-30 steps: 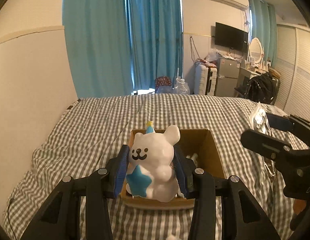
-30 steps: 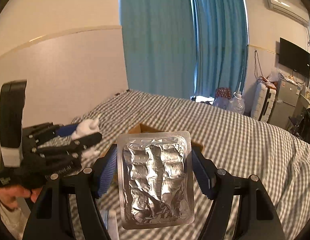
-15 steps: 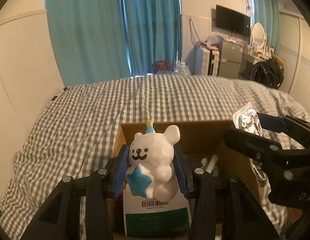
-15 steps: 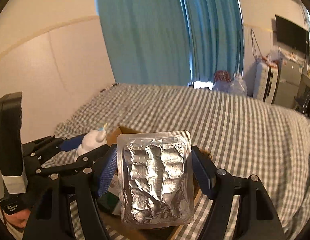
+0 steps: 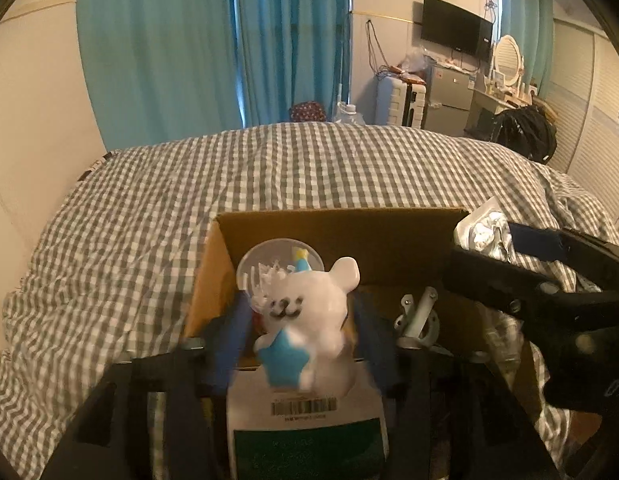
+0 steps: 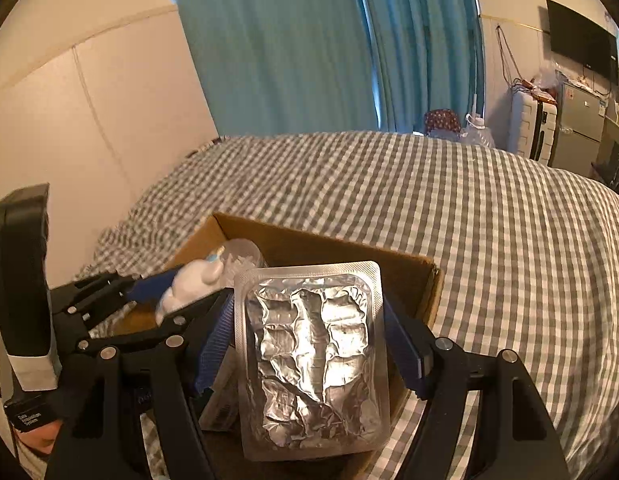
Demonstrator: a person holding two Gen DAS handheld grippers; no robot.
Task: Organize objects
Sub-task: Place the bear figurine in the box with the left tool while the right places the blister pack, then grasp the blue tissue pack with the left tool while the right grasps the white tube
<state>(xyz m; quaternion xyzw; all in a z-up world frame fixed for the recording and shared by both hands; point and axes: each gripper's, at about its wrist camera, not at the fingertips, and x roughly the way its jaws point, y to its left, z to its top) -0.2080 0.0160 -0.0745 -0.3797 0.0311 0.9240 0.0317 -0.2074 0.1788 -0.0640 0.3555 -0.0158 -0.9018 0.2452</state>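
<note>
A bed covered with a grey-and-white checked quilt (image 5: 309,168) fills the middle of the room. Behind it hang long teal curtains (image 5: 213,48), with a thin strip of daylight showing where they meet. The left wall (image 6: 89,92) is pale cream with a faint horizontal trim line. On the far right wall a black television (image 5: 455,34) is mounted above a small grey fridge (image 5: 449,98) and a white suitcase (image 5: 395,102). Further right stand an oval mirror (image 5: 507,56) on a dresser, a dark bag (image 5: 527,132) and pale louvred wardrobe doors (image 5: 589,112). A water bottle (image 6: 478,133) sits past the foot of the bed.
</note>
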